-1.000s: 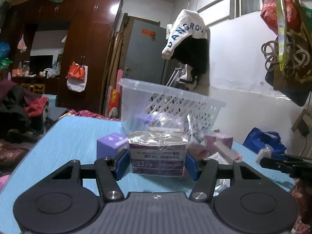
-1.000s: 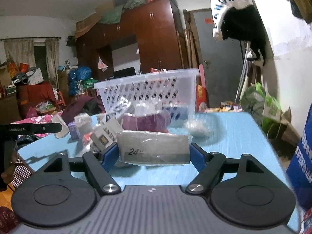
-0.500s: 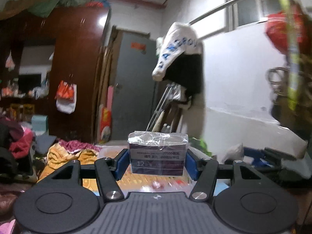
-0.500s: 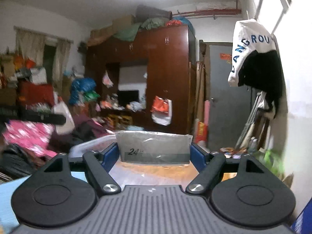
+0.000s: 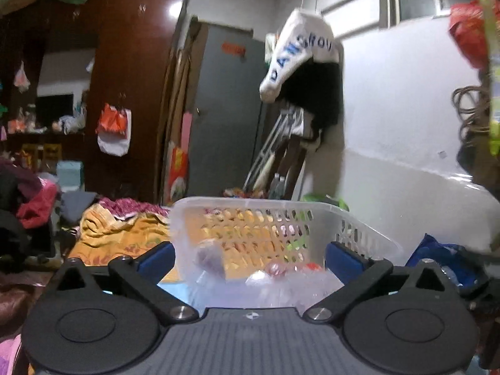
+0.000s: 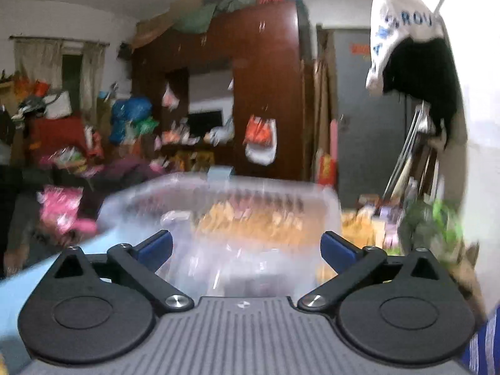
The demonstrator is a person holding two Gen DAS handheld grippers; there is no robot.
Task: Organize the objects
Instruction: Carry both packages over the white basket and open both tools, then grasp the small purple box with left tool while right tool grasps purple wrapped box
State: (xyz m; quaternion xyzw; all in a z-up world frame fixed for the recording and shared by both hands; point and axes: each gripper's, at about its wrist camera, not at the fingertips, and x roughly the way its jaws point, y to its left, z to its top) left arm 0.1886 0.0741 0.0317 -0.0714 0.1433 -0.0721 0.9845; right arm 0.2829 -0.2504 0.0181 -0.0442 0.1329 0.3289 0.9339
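Note:
A white perforated plastic basket (image 5: 250, 209) stands on the blue table just ahead of my left gripper (image 5: 250, 259), which is open and empty above the basket's near rim. Wrapped items (image 5: 281, 276) lie inside the basket. In the right wrist view the same basket (image 6: 237, 193) is blurred and sits straight ahead. My right gripper (image 6: 247, 250) is open and empty over its near edge. The two boxes held earlier are out of sight.
The blue table (image 6: 47, 275) shows at the left of the right wrist view. A dark wardrobe (image 5: 125, 93) and a grey door (image 5: 225, 109) stand behind. Clothes piles (image 5: 118, 228) lie beyond the table. A blue bag (image 5: 443, 262) sits at the right.
Both grippers rose from the table to the basket and opened. The purple-labelled box left my left gripper and the grey "24" box left my right gripper.

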